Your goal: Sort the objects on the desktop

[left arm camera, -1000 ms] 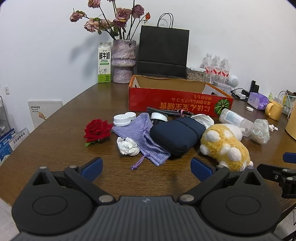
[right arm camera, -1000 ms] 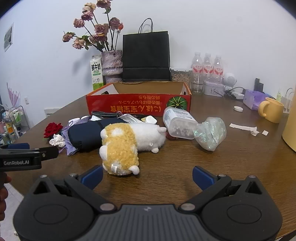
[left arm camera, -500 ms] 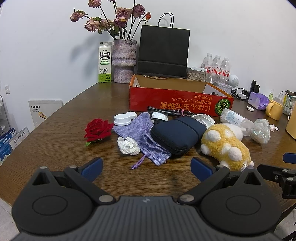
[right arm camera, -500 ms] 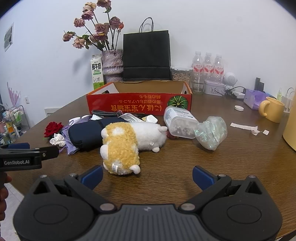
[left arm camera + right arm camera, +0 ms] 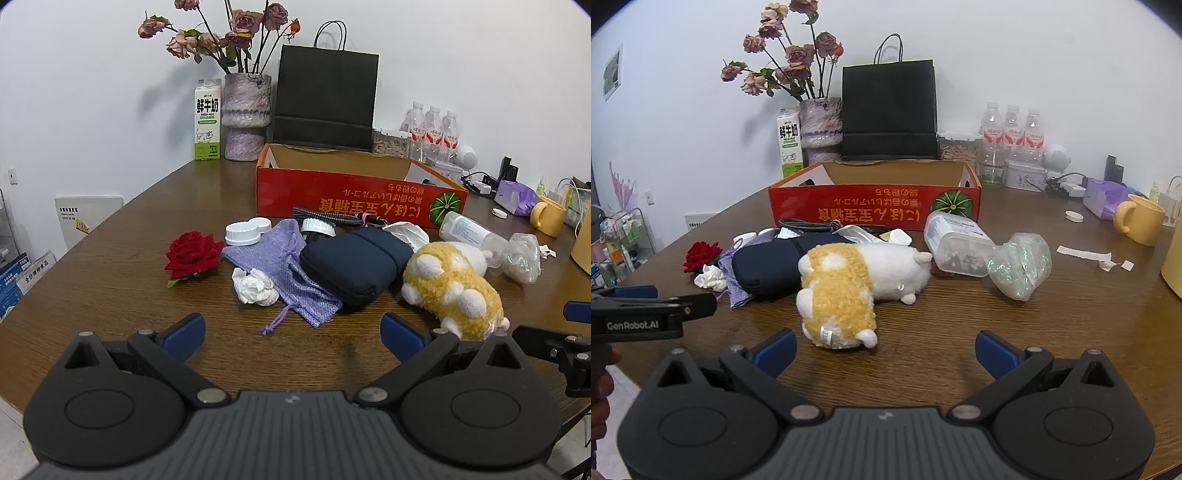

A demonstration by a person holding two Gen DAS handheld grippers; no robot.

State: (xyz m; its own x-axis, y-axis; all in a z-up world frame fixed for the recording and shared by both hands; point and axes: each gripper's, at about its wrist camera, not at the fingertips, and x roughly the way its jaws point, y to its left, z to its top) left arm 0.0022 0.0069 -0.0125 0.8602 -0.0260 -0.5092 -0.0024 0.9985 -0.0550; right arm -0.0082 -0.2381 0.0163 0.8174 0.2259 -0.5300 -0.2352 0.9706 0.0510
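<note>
A pile of loose objects lies on the brown table (image 5: 110, 295) before a red cardboard box (image 5: 354, 195): a red rose (image 5: 192, 253), a crumpled tissue (image 5: 255, 286), a purple drawstring pouch (image 5: 288, 266), a navy case (image 5: 354, 264), a yellow-and-white plush toy (image 5: 452, 288), a clear bottle (image 5: 472, 234) and a plastic bag (image 5: 522, 256). My left gripper (image 5: 291, 334) is open and empty, short of the pouch. My right gripper (image 5: 884, 349) is open and empty, just short of the plush toy (image 5: 846, 291).
At the back stand a milk carton (image 5: 207, 120), a vase of dried roses (image 5: 245, 116), a black paper bag (image 5: 325, 99) and water bottles (image 5: 432, 131). A yellow mug (image 5: 1141, 219) and paper scraps (image 5: 1086, 254) lie at the right.
Both views have shifted only slightly; the pile sits a touch closer in the frames. Nothing was taken hold of or moved.
</note>
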